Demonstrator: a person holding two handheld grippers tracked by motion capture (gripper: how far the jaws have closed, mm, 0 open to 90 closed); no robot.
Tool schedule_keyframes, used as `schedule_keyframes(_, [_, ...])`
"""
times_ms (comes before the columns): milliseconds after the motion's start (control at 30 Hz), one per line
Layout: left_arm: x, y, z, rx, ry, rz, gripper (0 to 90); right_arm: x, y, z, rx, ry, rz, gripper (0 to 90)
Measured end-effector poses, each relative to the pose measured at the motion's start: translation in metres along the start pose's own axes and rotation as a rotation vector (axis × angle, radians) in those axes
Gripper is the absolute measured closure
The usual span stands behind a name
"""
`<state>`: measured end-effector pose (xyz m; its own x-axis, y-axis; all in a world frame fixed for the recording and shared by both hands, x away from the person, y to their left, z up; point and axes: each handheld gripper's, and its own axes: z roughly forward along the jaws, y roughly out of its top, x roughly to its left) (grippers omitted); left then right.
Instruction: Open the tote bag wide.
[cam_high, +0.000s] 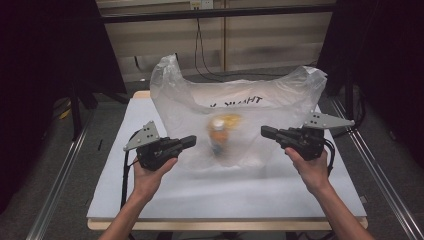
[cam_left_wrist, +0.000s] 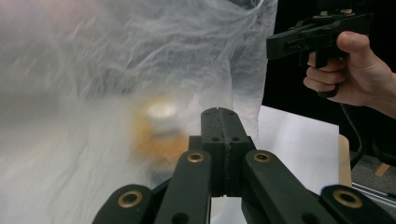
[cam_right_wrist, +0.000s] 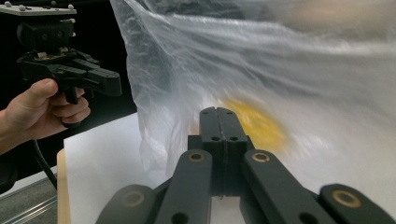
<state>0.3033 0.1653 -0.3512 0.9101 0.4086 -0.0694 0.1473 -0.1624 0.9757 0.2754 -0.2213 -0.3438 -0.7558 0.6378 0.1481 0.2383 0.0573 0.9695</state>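
Two tools, left tool and right tool, clamped shut on nothing beside the plastic bag at frame centre on the counter; could topple the orange bottle inside if nudged.

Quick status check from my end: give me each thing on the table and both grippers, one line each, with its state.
Plastic bag: translucent, standing puffed up on the table, handles up, mouth open at the top.
Yellow-orange item: inside the bag, blurred through the plastic; what it is cannot be told.
Left gripper: shut, nothing between its jaws, beside the bag.
Right gripper: shut, nothing held, beside the bag.
Table: covered with a white sheet.
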Motion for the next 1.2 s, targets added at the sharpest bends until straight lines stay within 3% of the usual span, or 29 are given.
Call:
schedule_keyframes(267, [-0.002, 0.016, 0.01, -0.029, -0.022, 0.008, 90.0, 0.0, 0.019, 0.009, -0.02, 0.013, -0.007, 90.0])
schedule_keyframes(300, [-0.004, 0.024, 0.013, -0.03, -0.024, 0.028, 90.0, 0.0, 0.025, 0.011, -0.024, 0.013, -0.012, 90.0])
schedule_keyframes(500, [-0.009, 0.048, 0.022, -0.051, -0.039, 0.062, 90.0, 0.005, 0.047, 0.019, -0.036, 0.013, -0.039, 90.0])
schedule_keyframes(533, [-0.009, 0.056, 0.027, -0.064, -0.045, 0.062, 90.0, 0.006, 0.051, 0.021, -0.032, 0.011, -0.046, 90.0])
schedule_keyframes(700, [-0.006, 0.064, 0.037, -0.077, -0.047, 0.054, 90.0, 0.001, 0.061, 0.035, -0.011, -0.01, -0.046, 90.0])
schedule_keyframes(1000, [0.004, 0.08, 0.05, -0.084, -0.036, 0.032, 90.0, -0.006, 0.073, 0.054, 0.01, -0.049, -0.045, 90.0])
schedule_keyframes(1133, [0.01, 0.094, 0.052, -0.107, -0.012, 0.034, 90.0, -0.006, 0.087, 0.069, 0.027, -0.067, -0.055, 90.0])
schedule_keyframes(1200, [0.014, 0.097, 0.055, -0.095, 0.008, 0.042, 90.0, -0.008, 0.09, 0.076, 0.038, -0.073, -0.051, 90.0])
